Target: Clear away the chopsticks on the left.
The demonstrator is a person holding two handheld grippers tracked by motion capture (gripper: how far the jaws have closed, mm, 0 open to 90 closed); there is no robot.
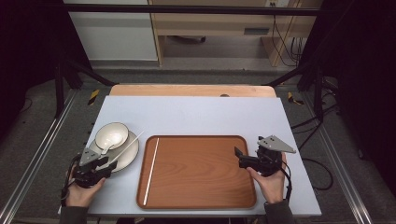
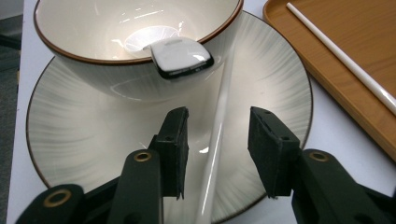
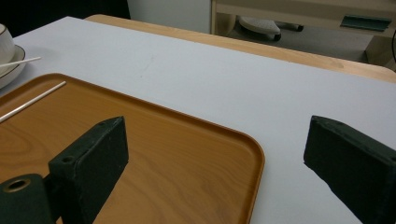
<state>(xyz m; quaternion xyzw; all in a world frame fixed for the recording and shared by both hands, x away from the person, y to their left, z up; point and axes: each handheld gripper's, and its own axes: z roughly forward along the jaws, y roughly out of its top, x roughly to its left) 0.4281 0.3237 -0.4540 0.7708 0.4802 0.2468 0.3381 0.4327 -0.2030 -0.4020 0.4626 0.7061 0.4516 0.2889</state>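
A cream bowl [image 1: 112,134] [image 2: 93,28] stands on a cream plate [image 1: 126,158] [image 2: 84,135] at the left, with a white spoon handle [image 2: 180,57] resting over the bowl's rim. One white chopstick [image 1: 128,144] [image 2: 219,121] lies slanted across the plate. My left gripper [image 1: 111,163] [image 2: 217,154] is low over the plate's near side with this chopstick between its jaws; both pads stand clear of it, so it is open. A second white chopstick [image 1: 151,170] [image 2: 345,60] [image 3: 32,101] lies along the left side of the brown tray [image 1: 196,172] [image 3: 140,154]. My right gripper [image 1: 239,156] [image 3: 215,158] is wide open over the tray's right edge, holding nothing.
The tray's left rim [image 2: 355,28] runs close beside the plate. A pale blue mat [image 1: 196,114] covers the table, and a strip of wooden tabletop [image 1: 191,90] shows at the far edge. Dark frame bars and cables stand around the table.
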